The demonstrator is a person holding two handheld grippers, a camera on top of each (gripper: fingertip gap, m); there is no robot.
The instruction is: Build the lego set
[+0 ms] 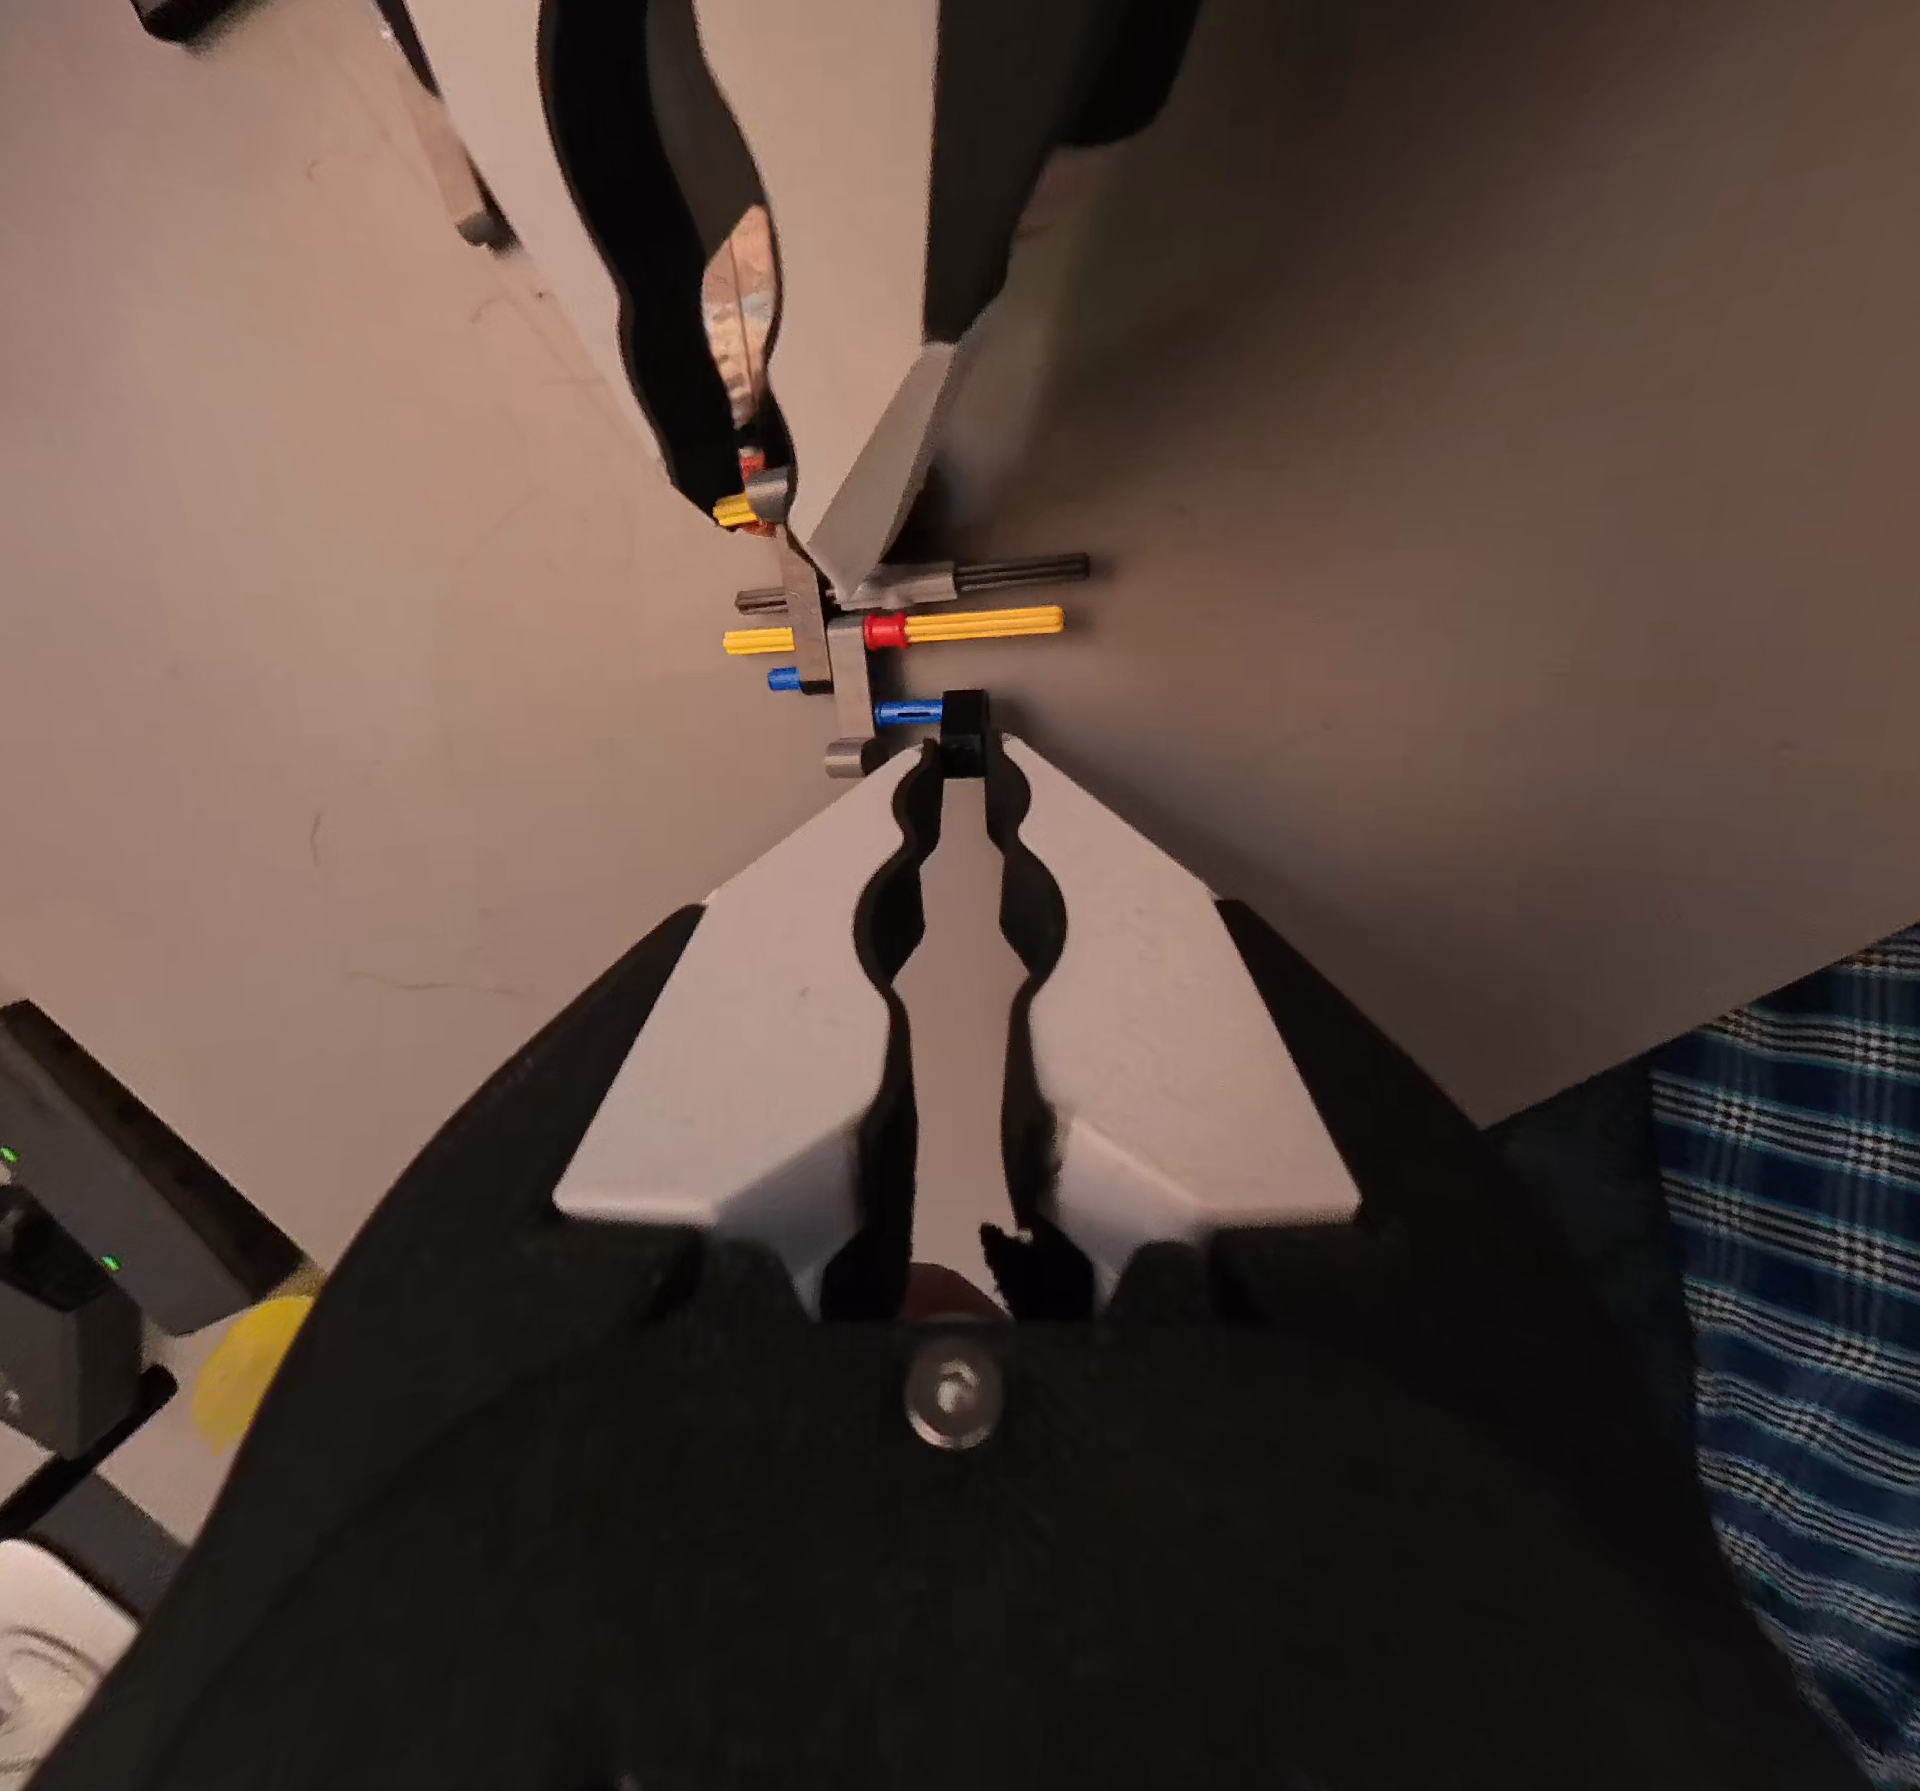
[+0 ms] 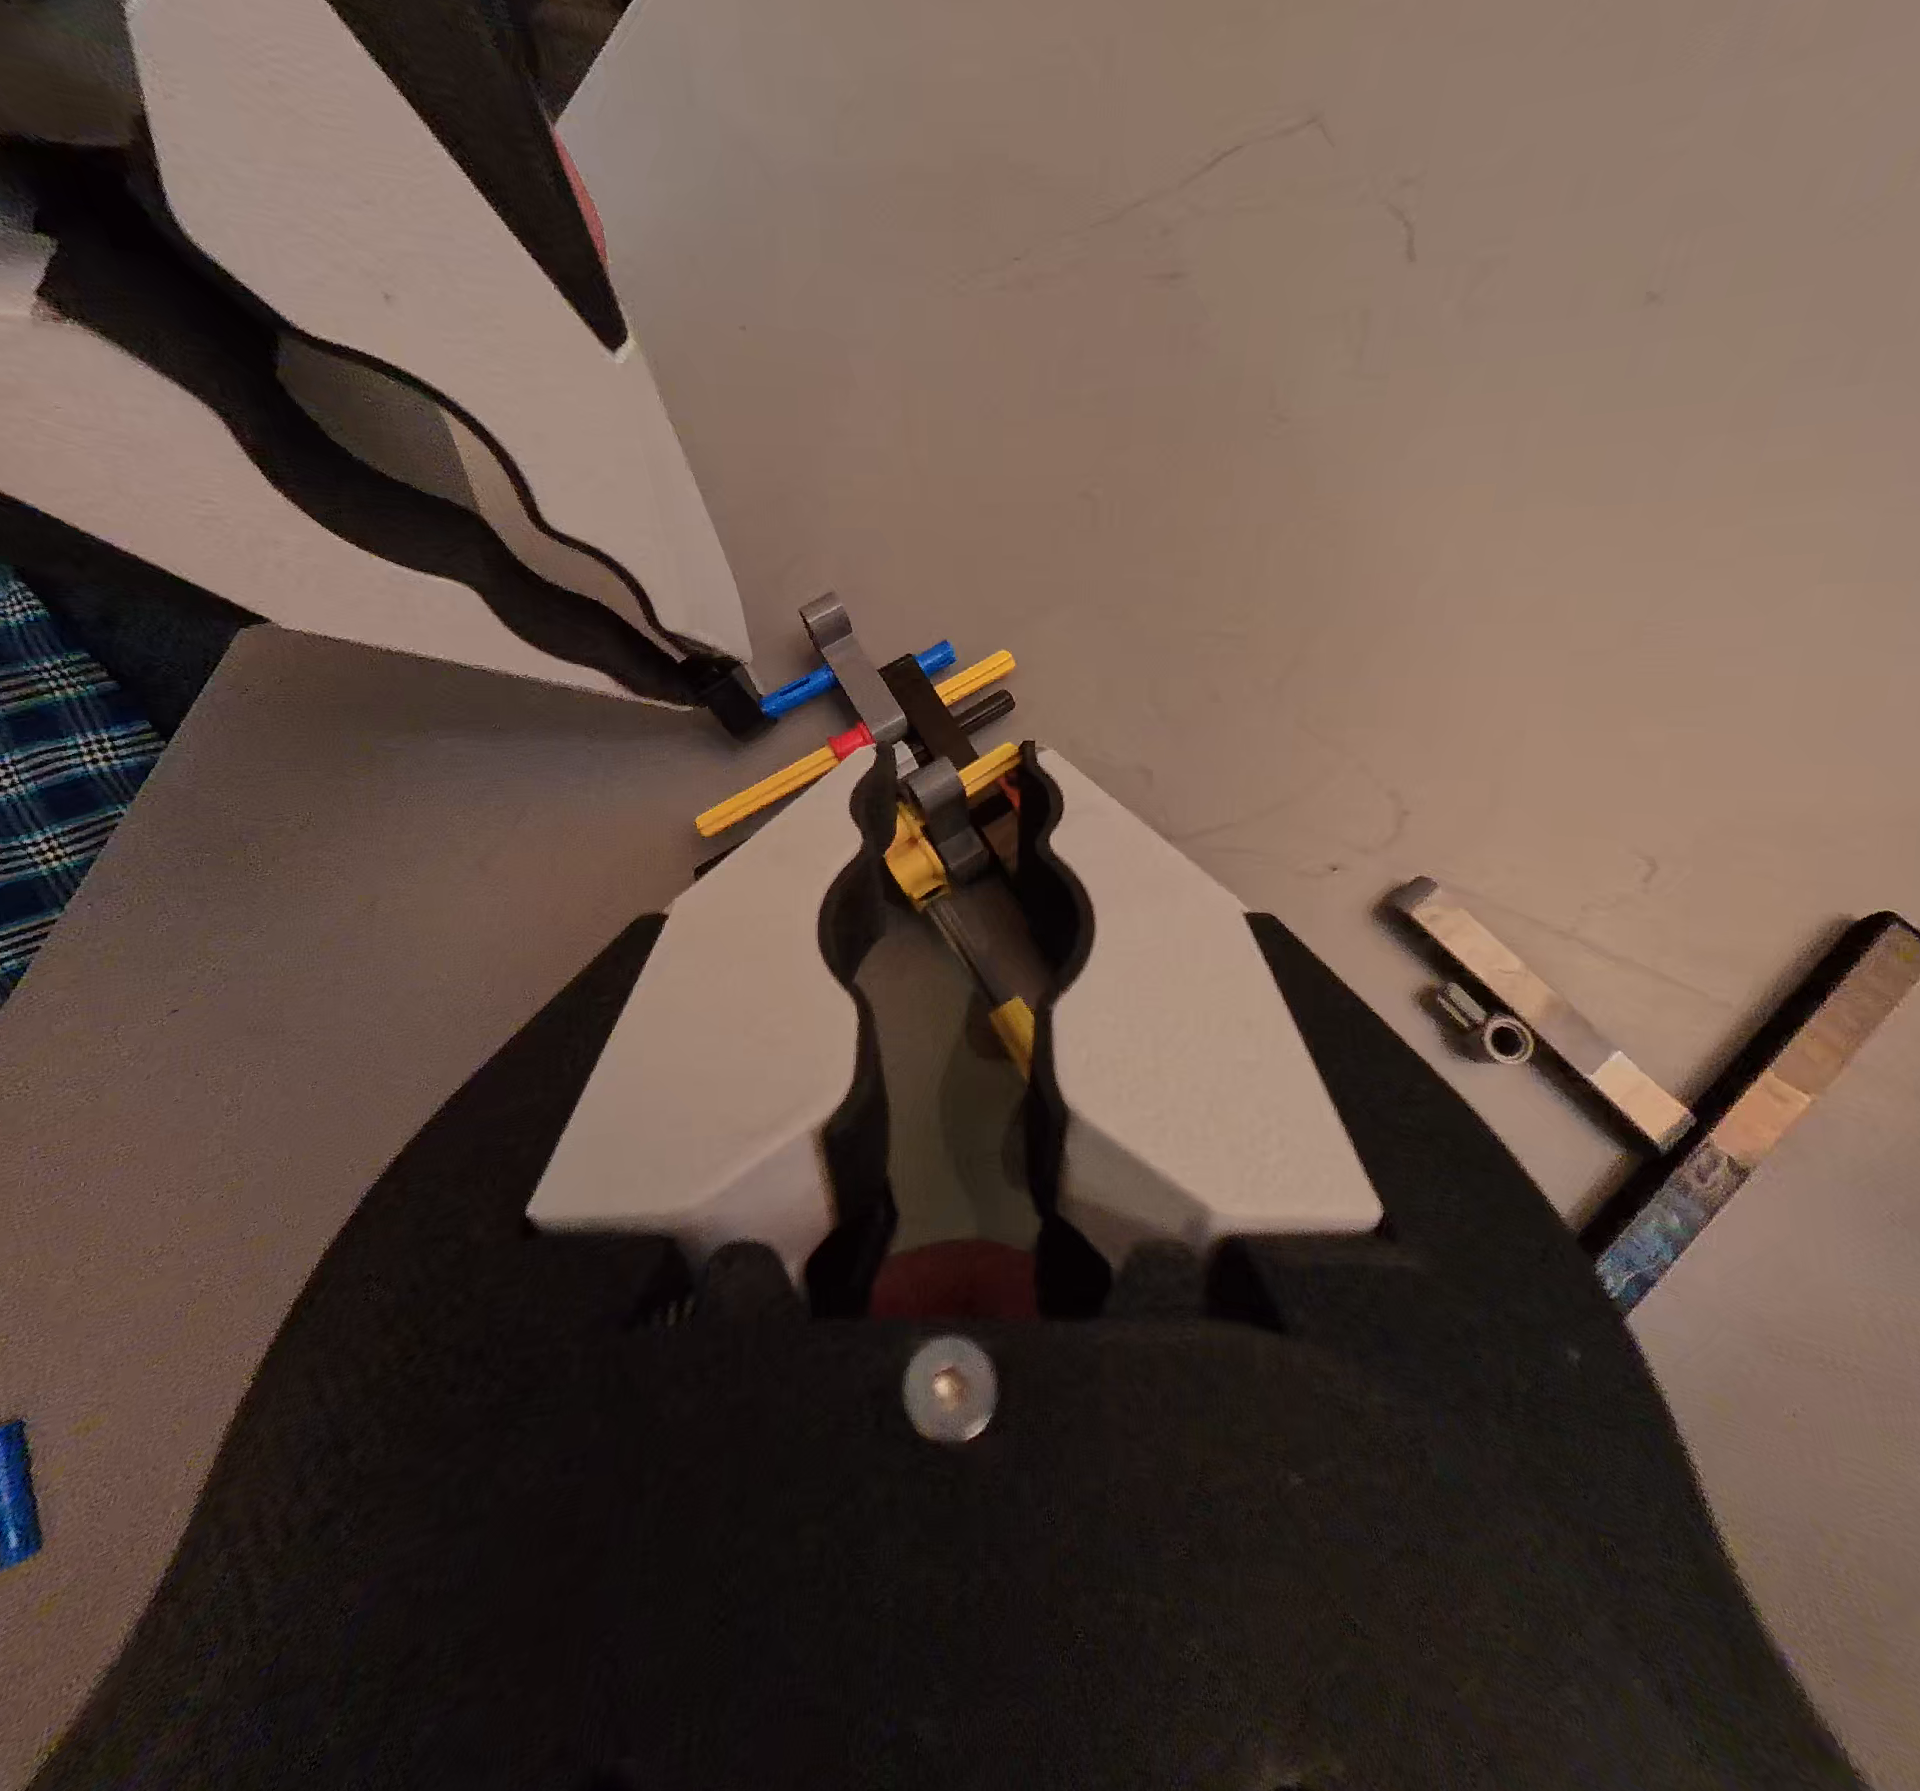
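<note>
A small Lego assembly (image 1: 831,640) of grey liftarms with yellow, black and blue axles and a red bush is held above the table. My right gripper (image 2: 951,785) is shut on its near end, around a grey liftarm (image 2: 951,811) and a yellow piece (image 2: 914,863). It shows from the top in the left wrist view (image 1: 800,536). My left gripper (image 1: 964,754) is shut on a small black piece (image 1: 964,728) that touches the end of the blue pin (image 1: 906,711). In the right wrist view the left gripper (image 2: 717,687) comes in from the left with the black piece (image 2: 732,697).
On the beige table (image 2: 1351,339) at right lie a grey beam (image 2: 1538,1009) with a small grey connector (image 2: 1481,1019), and a dark bar (image 2: 1766,1087). A blue piece (image 2: 16,1492) lies at the left edge. A plaid sleeve (image 1: 1808,1326) is at right. Dark devices (image 1: 73,1242) stand at left. There is about 5 cm between the tips of the two grippers.
</note>
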